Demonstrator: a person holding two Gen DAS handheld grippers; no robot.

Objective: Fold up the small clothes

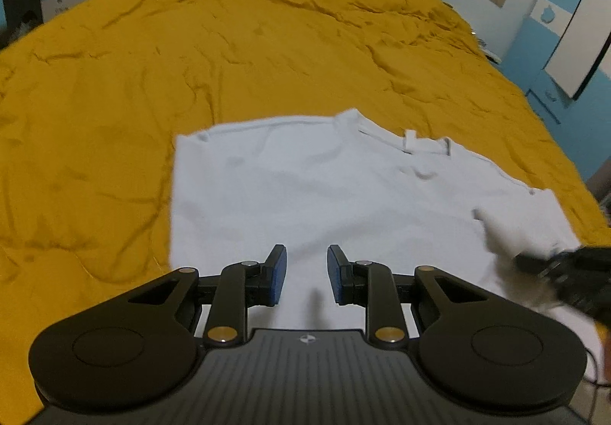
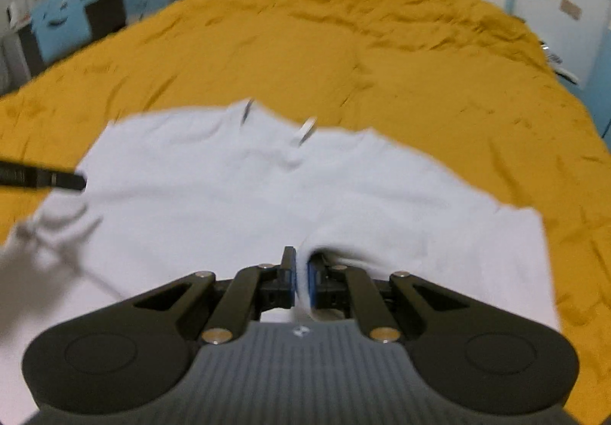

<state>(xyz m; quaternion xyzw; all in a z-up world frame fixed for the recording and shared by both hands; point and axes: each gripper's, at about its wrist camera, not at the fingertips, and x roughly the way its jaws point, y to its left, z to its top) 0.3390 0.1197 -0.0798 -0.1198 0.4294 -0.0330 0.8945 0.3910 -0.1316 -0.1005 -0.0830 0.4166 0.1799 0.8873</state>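
A white shirt [image 1: 324, 196] lies spread on a mustard-yellow bedspread [image 1: 191, 62], filling the near middle of both wrist views.

In the left wrist view, the left gripper [image 1: 306, 274] hangs over the near part of the shirt, pointing down at it. Its jaws stand narrowly apart with nothing between the blue pads [image 1: 280, 268]; only flat white cloth shows through the gap. The shirt stretches away from this gripper toward 12 o'clock and toward 2 o'clock, where the collar and a small tag sit at the far edge. At 3 o'clock the right gripper [image 1: 534, 257] comes in from the frame edge, blurred, with a lifted peak of white cloth at its tip.

In the right wrist view, the right gripper [image 2: 301, 272] is pinched on a fold of the shirt [image 2: 267, 196]: a ridge of cloth rises up between its pads [image 2: 292, 272] and bunches just to the right of them. The rest of the shirt fans out from that pinch toward 10, 12 and 2 o'clock. At 9 o'clock a dark finger of the left gripper [image 2: 68, 181] reaches over the shirt's left edge. The picture is blurred.
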